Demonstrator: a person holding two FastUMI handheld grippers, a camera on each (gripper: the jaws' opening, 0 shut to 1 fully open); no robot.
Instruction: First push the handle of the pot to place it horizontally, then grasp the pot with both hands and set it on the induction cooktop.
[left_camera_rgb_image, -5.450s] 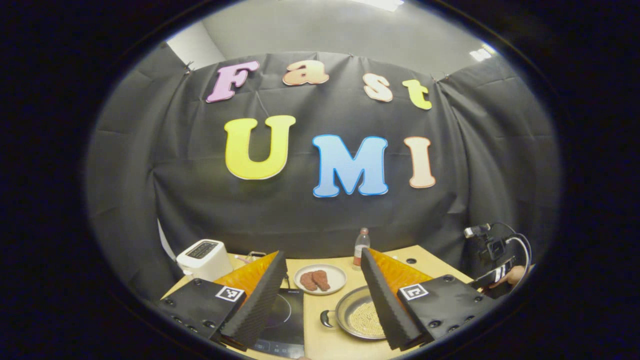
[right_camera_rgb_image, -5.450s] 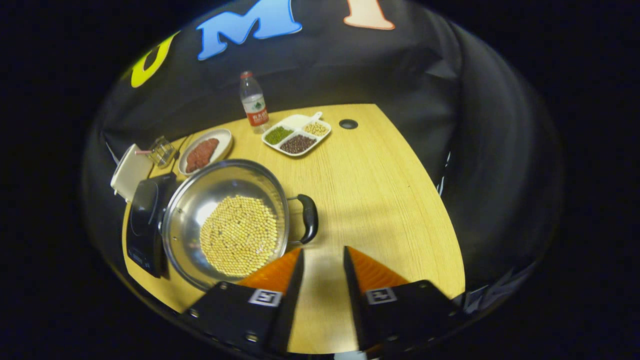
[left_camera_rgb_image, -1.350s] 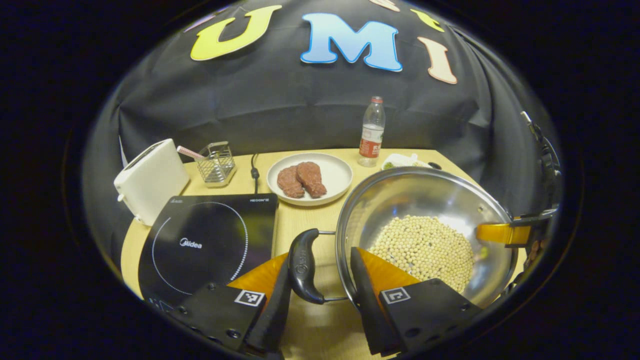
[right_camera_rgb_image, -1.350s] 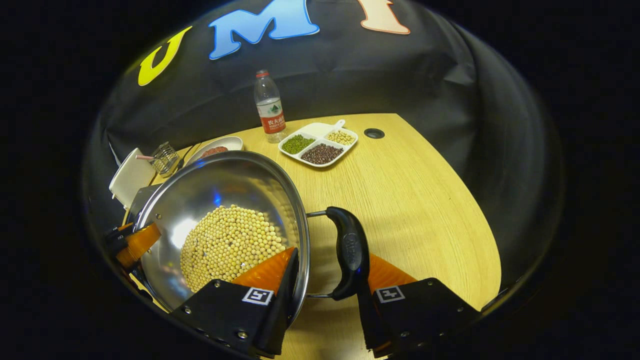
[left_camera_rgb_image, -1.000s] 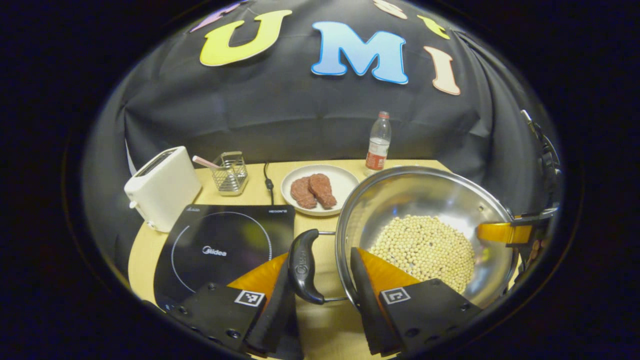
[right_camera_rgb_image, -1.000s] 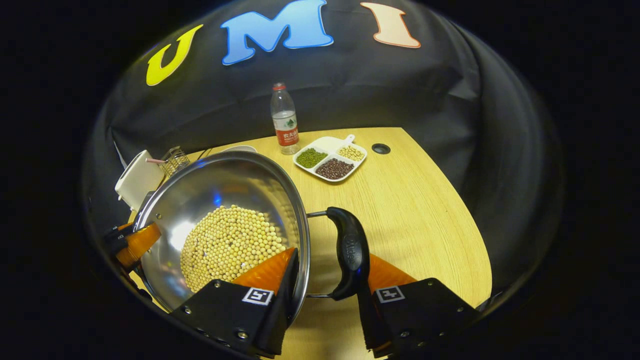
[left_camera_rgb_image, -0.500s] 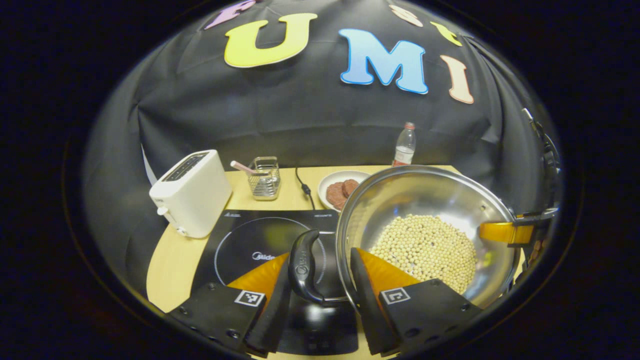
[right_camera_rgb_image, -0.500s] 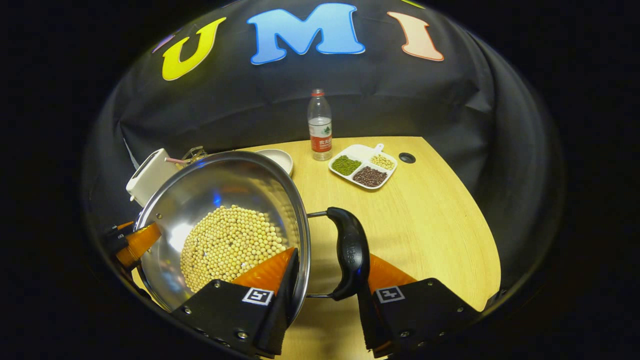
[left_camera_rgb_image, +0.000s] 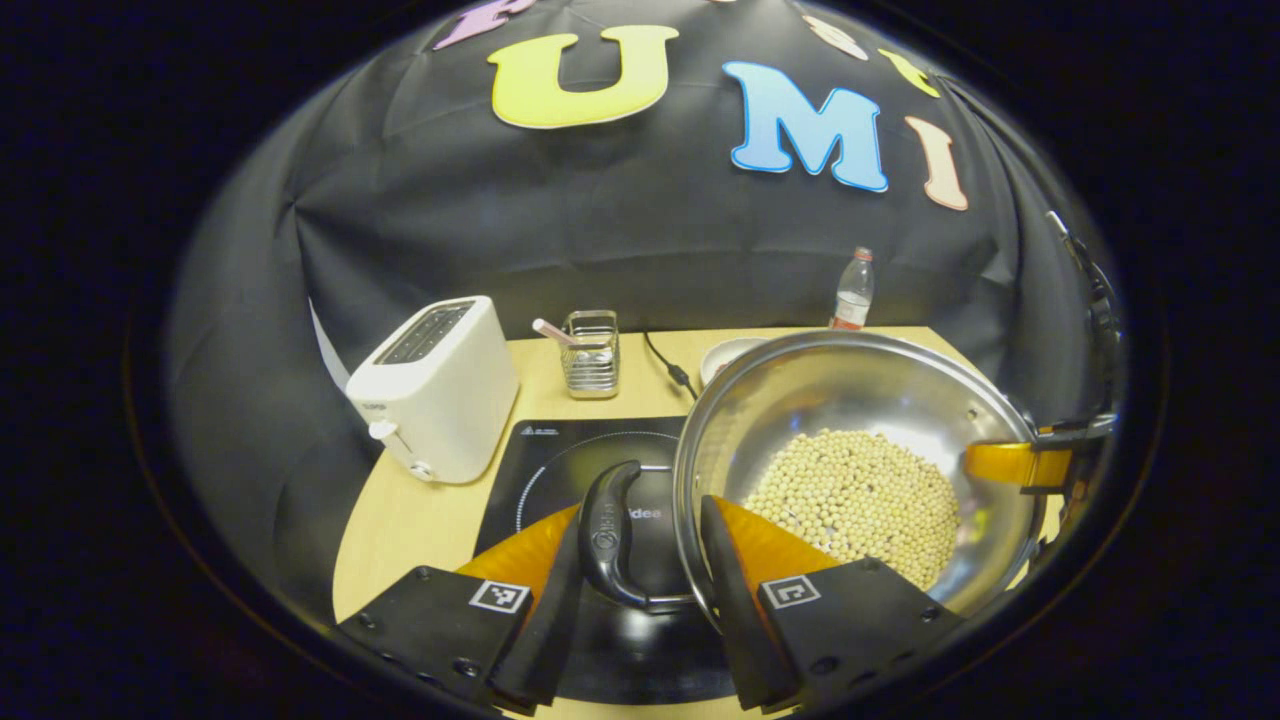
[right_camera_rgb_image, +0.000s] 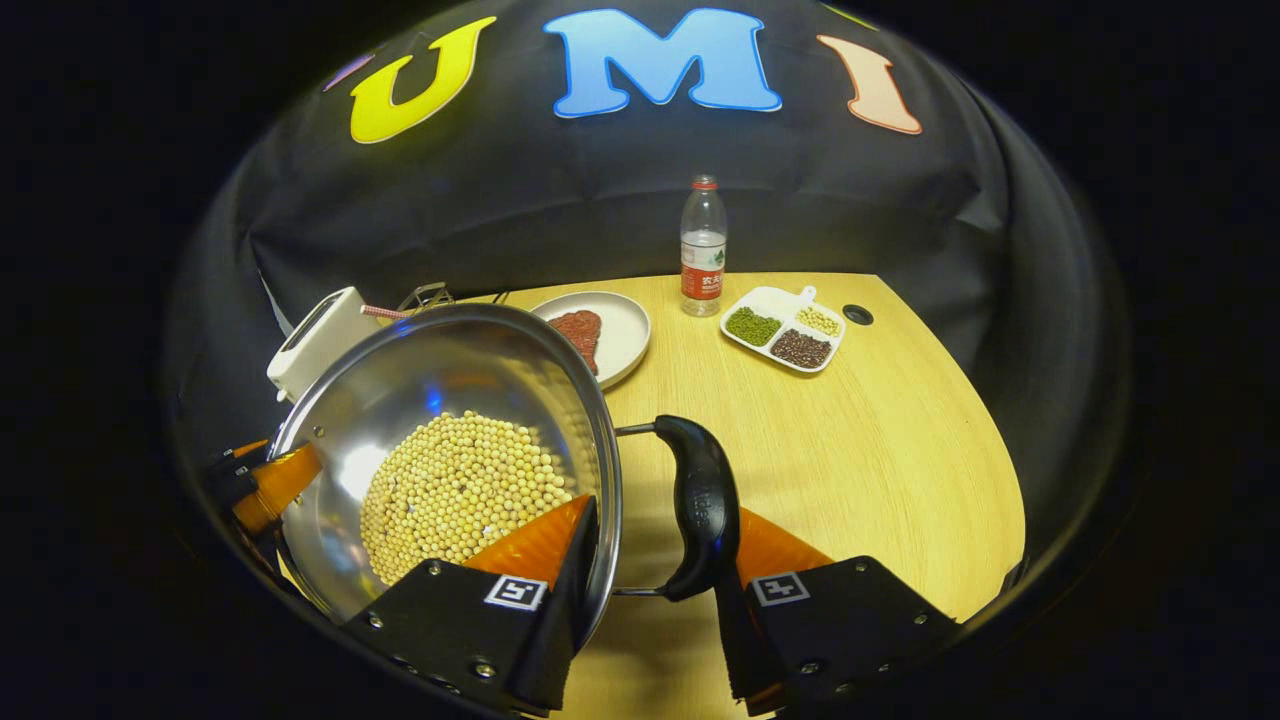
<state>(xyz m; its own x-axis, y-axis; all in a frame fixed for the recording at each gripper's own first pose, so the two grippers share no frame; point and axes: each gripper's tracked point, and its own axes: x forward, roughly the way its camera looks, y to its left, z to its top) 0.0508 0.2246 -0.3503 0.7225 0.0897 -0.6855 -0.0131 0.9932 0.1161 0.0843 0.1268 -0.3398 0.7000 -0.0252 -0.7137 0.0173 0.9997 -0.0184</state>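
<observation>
Left gripper view: the left tongs (left_camera_rgb_image: 635, 580) pinch the pot's (left_camera_rgb_image: 850, 400) rim and black handle (left_camera_rgb_image: 605, 535) together, one finger inside, one outside. At 3 o'clock the right tongs (right_camera_rgb_image: 650, 580) pinch the opposite handle (right_camera_rgb_image: 700, 505) likewise. Pot, holding beans (left_camera_rgb_image: 850, 495), hangs partly over the induction cooktop (left_camera_rgb_image: 560, 455) on the bench (right_camera_rgb_image: 850, 450). Handles look level and grasped; centring and lowering remain.
</observation>
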